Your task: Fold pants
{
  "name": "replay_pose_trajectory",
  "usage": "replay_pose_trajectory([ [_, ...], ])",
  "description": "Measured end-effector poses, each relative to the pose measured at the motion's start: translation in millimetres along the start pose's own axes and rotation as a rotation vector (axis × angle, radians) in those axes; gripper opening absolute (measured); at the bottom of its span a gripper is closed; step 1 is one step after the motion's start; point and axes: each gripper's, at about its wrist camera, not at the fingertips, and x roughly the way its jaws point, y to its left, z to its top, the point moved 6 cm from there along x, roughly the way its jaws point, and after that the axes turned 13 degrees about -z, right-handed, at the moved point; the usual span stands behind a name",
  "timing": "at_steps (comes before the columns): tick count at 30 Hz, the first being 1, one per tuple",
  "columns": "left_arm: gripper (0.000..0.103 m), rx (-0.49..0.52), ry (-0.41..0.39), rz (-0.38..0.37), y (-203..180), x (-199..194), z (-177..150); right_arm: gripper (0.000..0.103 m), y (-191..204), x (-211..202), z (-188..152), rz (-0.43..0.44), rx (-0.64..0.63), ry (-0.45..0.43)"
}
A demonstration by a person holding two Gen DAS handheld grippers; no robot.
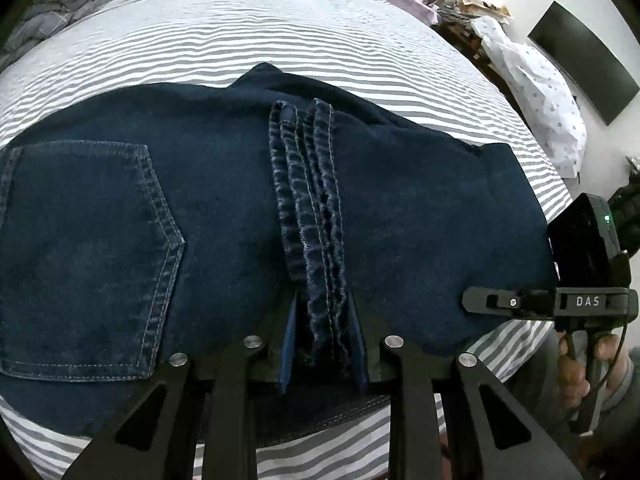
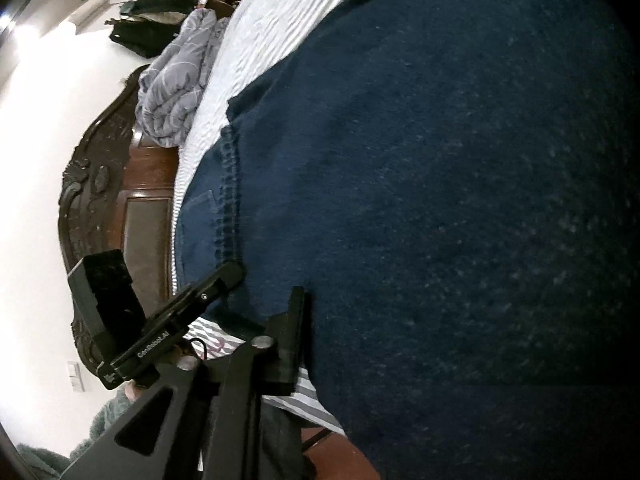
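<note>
Striped bed (image 1: 280, 32), folded jeans (image 1: 200, 200) lying crosswise, hems centred

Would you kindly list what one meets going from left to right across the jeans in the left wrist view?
Back pocket → stacked leg hems, held in the left tool → plain denim of the folded leg → right tool at the jeans' right edge → hand.

Home bedroom, striped bed (image 1: 280, 32), carved headboard (image 2: 104, 184)
</note>
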Motion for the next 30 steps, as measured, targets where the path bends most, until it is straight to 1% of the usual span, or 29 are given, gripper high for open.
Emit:
replay_pose_trajectory([
  [2,0.031,0.003,0.011,0.008,1,-3,1,0.025,1,-1,0,-0.010,0.023,0.024],
  [3,0.032,0.011,0.011,0.023,0,-7,2,0.034,2,-3,-1,-0.025,0.028,0.035],
  [4,0.032,0.027,0.005,0.048,0,-12,3,0.046,3,-8,-3,-0.058,0.016,0.048],
  [5,0.032,0.066,-0.008,0.097,-2,-19,4,0.051,4,-16,-7,-0.102,-0.013,0.053],
  [6,0.032,0.103,-0.022,0.138,-4,-26,4,0.053,6,-21,-10,-0.143,-0.047,0.057],
  [7,0.033,0.139,-0.038,0.172,-7,-34,5,0.053,8,-29,-14,-0.187,-0.099,0.066],
  [8,0.033,0.174,-0.059,0.196,-12,-43,7,0.053,9,-34,-18,-0.208,-0.138,0.081],
  [9,0.034,0.182,-0.075,0.201,-13,-50,8,0.052,12,-40,-23,-0.232,-0.183,0.103],
  [10,0.034,0.184,-0.088,0.204,-14,-56,10,0.052,17,-50,-27,-0.253,-0.231,0.105],
  [12,0.036,0.186,-0.141,0.188,-21,-69,16,0.052,25,-66,-29,-0.283,-0.298,0.085],
  [14,0.044,0.191,-0.170,0.162,-29,-70,21,0.050,33,-86,-19,-0.332,-0.361,-0.006],
  [15,0.045,0.195,-0.167,0.153,-34,-68,23,0.050,37,-95,-7,-0.383,-0.398,-0.083],
  [16,0.045,0.200,-0.159,0.146,-38,-63,24,0.049,41,-99,6,-0.422,-0.418,-0.138],
  [17,0.045,0.207,-0.149,0.141,-43,-55,25,0.048,41,-102,21,-0.463,-0.428,-0.189],
  [18,0.045,0.214,-0.138,0.131,-47,-46,25,0.045,41,-102,33,-0.491,-0.432,-0.216],
  [19,0.045,0.216,-0.130,0.128,-50,-39,25,0.040,39,-101,46,-0.511,-0.431,-0.232],
  [21,0.045,0.203,-0.096,0.123,-48,-20,21,0.036,33,-91,71,-0.557,-0.415,-0.251],
  [23,0.045,0.180,-0.055,0.117,-43,-2,16,0.033,23,-79,93,-0.588,-0.393,-0.243],
  [25,0.045,0.171,-0.035,0.142,-35,9,11,0.028,11,-69,106,-0.622,-0.369,-0.234],
  [26,0.045,0.172,-0.033,0.153,-31,13,8,0.027,6,-63,110,-0.627,-0.360,-0.225],
  [27,0.045,0.168,-0.025,0.157,-27,17,6,0.023,2,-58,113,-0.638,-0.360,-0.216],
  [28,0.044,0.163,-0.020,0.148,-25,19,4,0.022,-5,-53,114,-0.649,-0.356,-0.206],
  [30,0.044,0.150,-0.042,0.125,-21,19,2,0.022,-14,-50,116,-0.634,-0.332,-0.203],
])
